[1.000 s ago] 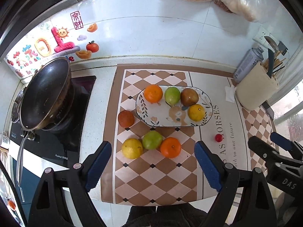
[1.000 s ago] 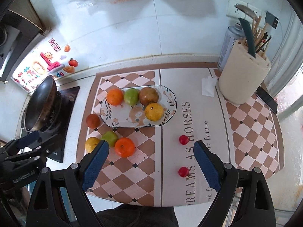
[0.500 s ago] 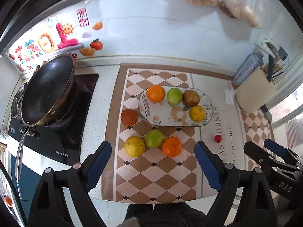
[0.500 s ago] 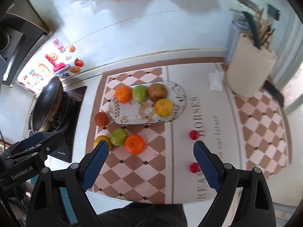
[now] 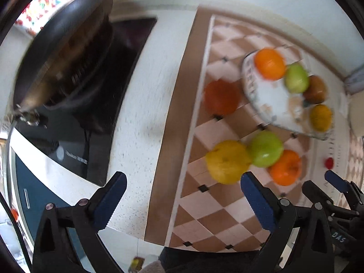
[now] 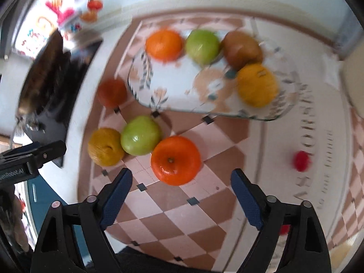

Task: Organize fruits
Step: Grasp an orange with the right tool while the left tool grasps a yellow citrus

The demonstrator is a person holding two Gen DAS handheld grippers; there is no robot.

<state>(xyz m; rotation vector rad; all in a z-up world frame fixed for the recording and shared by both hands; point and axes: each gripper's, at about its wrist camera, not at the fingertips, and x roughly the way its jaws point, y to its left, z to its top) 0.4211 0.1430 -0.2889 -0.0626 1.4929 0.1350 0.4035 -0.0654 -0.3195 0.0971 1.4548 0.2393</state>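
Both hand-held grippers lower, over fruit [image 6: 175,160].

Both fisheye shots were bright, daylight-ish, but badly motion-smeared; the plate [image 6: 145,77] and pan [image 5: 66,52] streaked most, edges bent hard, corners went black

Eight large fruits show in all. Four lie on the oval plate [image 6: 145,84]: one orange [image 6: 163,44], one green fruit [image 6: 202,46], one brown fruit [image 6: 242,47] and one yellow-orange fruit [image 6: 257,85]. Four lie on the checked mat [image 6: 204,207]: one dark red fruit [image 6: 112,92] beside the plate's left end, and a row of three near the mat's front edge, one yellow [image 6: 104,146], one green [image 6: 141,135], one orange [image 6: 175,160]. Two small red fruits sit toward the mat's right side, one in the open [image 6: 301,160] and one half hidden behind a gripper finger [image 6: 284,229]
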